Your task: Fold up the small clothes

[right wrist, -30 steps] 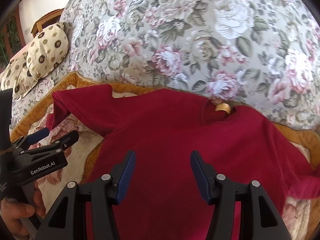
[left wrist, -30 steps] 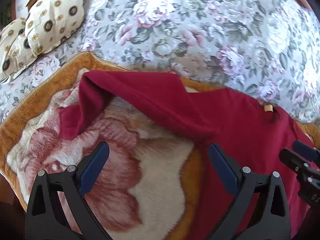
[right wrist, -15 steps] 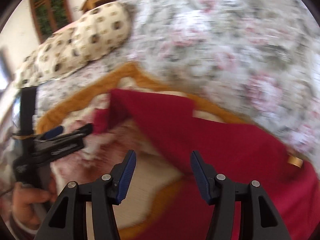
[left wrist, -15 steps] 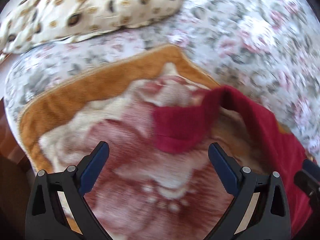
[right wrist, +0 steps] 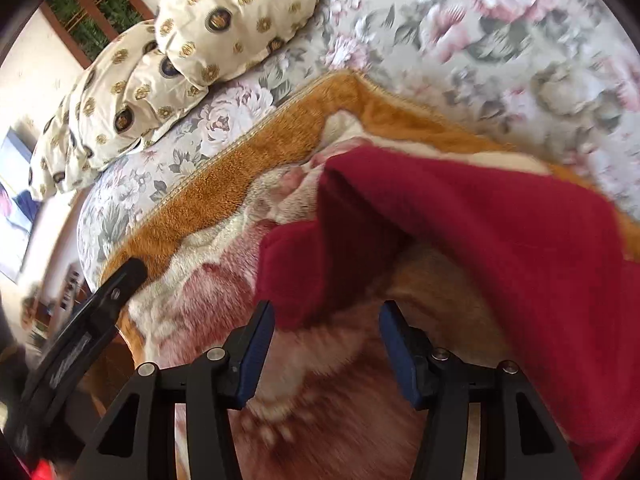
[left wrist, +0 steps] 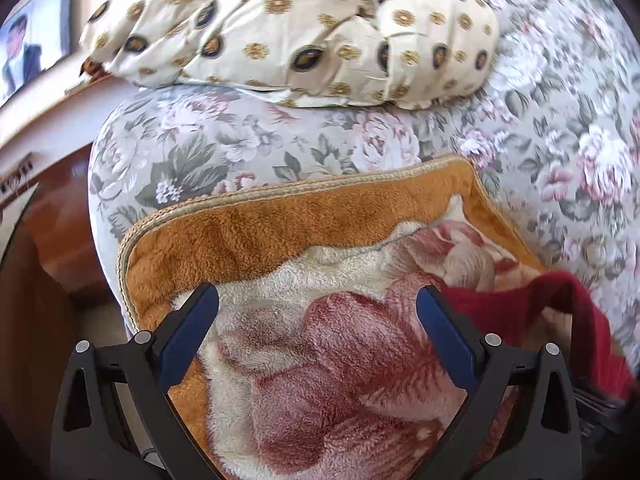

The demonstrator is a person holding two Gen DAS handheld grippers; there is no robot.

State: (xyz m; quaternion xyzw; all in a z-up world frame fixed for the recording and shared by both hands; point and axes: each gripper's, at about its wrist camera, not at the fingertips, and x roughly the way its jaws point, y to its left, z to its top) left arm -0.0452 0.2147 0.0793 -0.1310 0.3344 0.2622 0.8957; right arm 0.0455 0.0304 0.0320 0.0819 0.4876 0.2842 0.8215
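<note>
Left gripper (left wrist: 318, 316): jaws spread, nothing between them, above the plush blanket (left wrist: 320, 360). Right gripper (right wrist: 327, 332): jaws spread, empty, just short of the folded-over sleeve of the red shirt (right wrist: 460, 240). The shirt lies on the blanket's right portion. Beyond: floral bedspread (left wrist: 560, 128), then patterned pillows (left wrist: 304, 36).
</note>
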